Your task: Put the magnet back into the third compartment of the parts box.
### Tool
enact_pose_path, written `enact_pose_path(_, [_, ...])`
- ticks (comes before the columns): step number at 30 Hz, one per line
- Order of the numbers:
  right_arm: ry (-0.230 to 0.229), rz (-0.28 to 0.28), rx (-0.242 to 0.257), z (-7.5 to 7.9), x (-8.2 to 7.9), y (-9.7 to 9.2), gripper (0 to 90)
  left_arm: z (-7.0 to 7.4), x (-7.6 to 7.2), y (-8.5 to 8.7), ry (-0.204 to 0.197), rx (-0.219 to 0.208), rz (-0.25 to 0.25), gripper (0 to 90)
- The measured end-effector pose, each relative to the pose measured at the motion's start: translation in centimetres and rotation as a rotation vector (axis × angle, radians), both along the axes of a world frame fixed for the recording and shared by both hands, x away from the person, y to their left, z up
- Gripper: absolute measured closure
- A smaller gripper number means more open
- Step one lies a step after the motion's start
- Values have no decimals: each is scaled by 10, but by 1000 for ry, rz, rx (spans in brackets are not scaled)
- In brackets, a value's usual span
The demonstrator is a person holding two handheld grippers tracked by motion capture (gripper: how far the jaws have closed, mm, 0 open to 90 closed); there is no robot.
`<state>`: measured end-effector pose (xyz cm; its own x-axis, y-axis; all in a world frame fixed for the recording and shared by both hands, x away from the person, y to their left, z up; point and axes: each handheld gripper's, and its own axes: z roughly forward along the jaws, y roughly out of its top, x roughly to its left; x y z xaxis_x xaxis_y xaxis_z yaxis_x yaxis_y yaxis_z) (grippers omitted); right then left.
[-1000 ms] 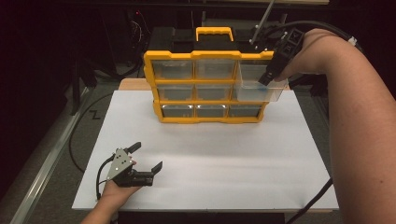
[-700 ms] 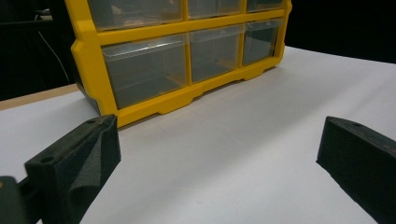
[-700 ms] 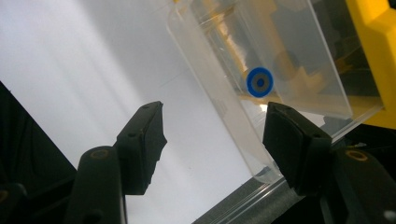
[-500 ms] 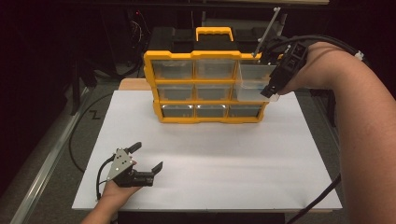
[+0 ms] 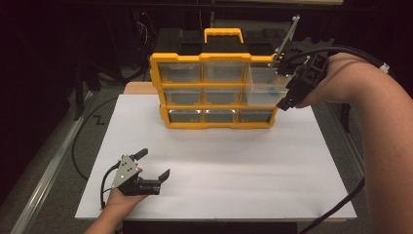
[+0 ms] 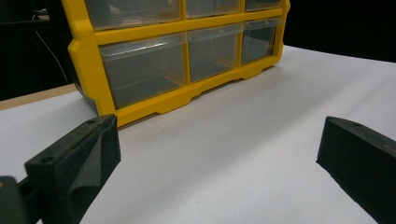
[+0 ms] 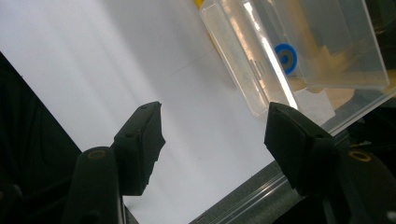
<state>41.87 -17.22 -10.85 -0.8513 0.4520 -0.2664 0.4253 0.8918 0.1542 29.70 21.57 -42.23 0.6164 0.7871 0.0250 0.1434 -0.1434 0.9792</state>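
Observation:
A yellow organizer (image 5: 210, 104) with several clear drawers stands upright at the back of the white sheet (image 5: 219, 161). Its upper right drawer (image 5: 263, 87) is pulled out toward me. My right gripper (image 5: 284, 101) hangs at that drawer's right front corner, jaws open and nothing between them. In the right gripper view the clear drawer (image 7: 317, 46) lies just beyond the jaws of my right gripper (image 7: 215, 126), and a blue ring (image 7: 285, 58) lies inside it. My left gripper (image 5: 155, 163) rests open on the sheet at the front left. Its own view looks between the jaws of my left gripper (image 6: 215, 154) at the organizer (image 6: 154, 100).
A black case with a yellow handle (image 5: 223, 33) stands behind the organizer. A thin metal rod (image 5: 287, 36) sticks up at the back right. Cables (image 5: 341, 204) trail off the sheet's right and left edges. A wooden board edge (image 5: 141, 87) shows left of the organizer.
My right gripper has slid a little to the right and down along the front of the pulled-out drawer. The left gripper has stayed in place.

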Motion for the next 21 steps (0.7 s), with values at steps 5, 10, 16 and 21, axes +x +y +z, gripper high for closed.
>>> enact_pose_path(5, [-1,1,12,-4,-3,-2,381,0,0,0,0,0,0,2])
enact_pose_path(10, [12,4,12,-12,-6,-4,363,0,0,0,0,-1,1,2])
enact_pose_path(16, [25,19,20,-22,-10,-2,353,0,0,0,-1,-2,-1,2])
enact_pose_path(21, [44,34,15,-36,-12,2,345,1,0,0,-2,-3,-1,2])
